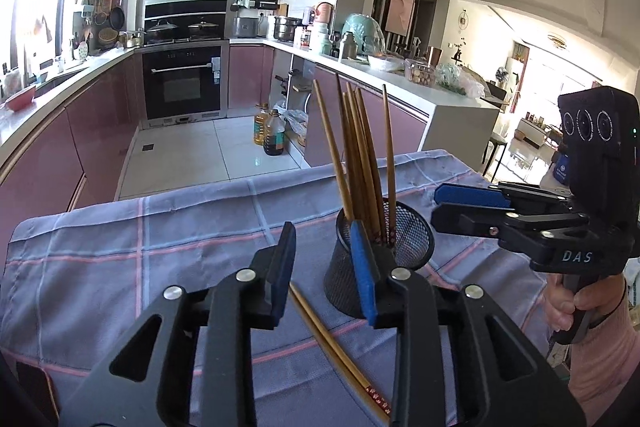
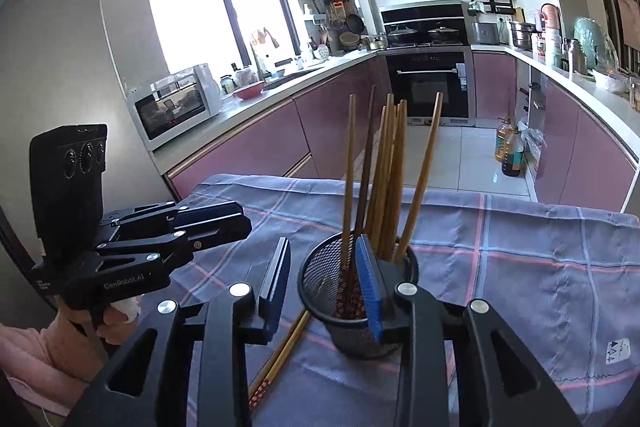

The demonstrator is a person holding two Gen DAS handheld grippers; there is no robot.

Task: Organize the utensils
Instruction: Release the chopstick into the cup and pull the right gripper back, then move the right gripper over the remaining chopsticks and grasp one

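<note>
A black mesh cup (image 1: 408,243) stands on the checked cloth and holds several wooden chopsticks (image 1: 360,155) leaning upright. A loose pair of chopsticks (image 1: 332,339) with red patterned ends lies flat on the cloth just in front of the cup. My left gripper (image 1: 324,271) is open above that pair with nothing between its pads, and its right finger is close to the cup's near wall. My right gripper (image 2: 324,283) is also open and empty beside the cup (image 2: 320,267), over the loose pair (image 2: 284,351). Each view shows the other gripper (image 1: 438,207) (image 2: 245,219) to the side.
The blue-grey checked cloth (image 1: 120,247) covers the table, whose far edge drops to the kitchen floor. Oil bottles (image 1: 272,135) stand on the floor by the pink cabinets. A microwave (image 2: 176,103) sits on the left counter. A hand in a pink sleeve (image 1: 592,327) holds the right gripper.
</note>
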